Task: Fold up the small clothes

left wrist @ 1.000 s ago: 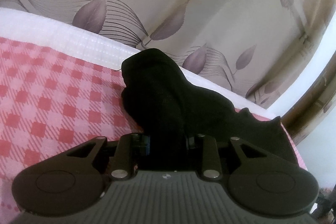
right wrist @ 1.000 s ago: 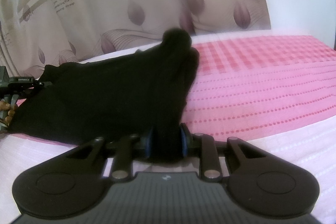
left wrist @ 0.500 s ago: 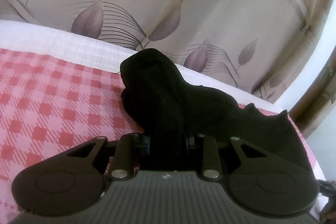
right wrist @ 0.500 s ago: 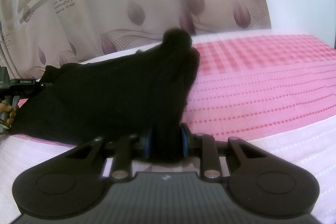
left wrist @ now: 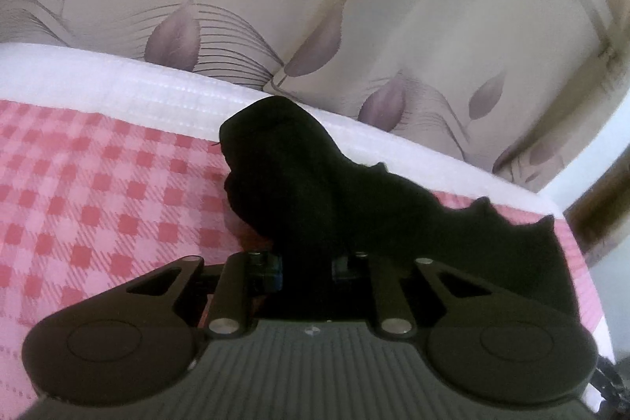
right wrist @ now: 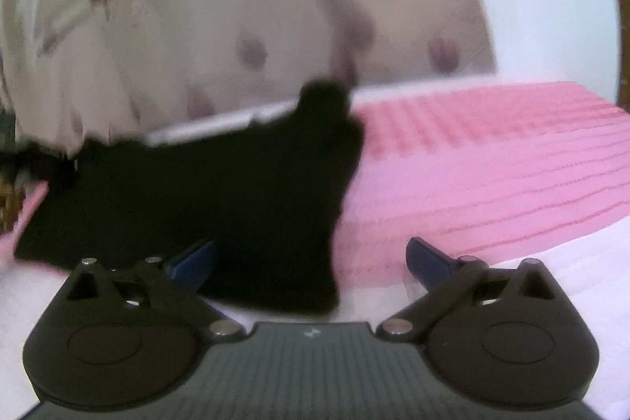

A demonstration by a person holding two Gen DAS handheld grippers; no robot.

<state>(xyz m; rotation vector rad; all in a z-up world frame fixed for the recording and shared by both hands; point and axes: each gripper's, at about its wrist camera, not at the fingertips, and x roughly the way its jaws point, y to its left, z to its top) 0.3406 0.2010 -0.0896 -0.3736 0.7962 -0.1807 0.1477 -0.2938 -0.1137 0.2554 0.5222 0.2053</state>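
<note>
Pink bedspread (left wrist: 98,199) | left claw (left wrist: 307,264) tightening on black garment (left wrist: 299,184) | right claw (right wrist: 311,262) just sprung apart

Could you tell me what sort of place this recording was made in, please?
Probably a bedroom at home. A pink checked bedcover lies over a white mattress edge, a leaf-patterned curtain hangs right behind it, and a black garment lies on the bed.

At twelve o'clock we see the leaf-print curtain (left wrist: 354,6) closing off the far side; the black garment (right wrist: 220,191) blocks ten o'clock, while pink checked bedding (right wrist: 492,152) lies open at two o'clock.
</note>
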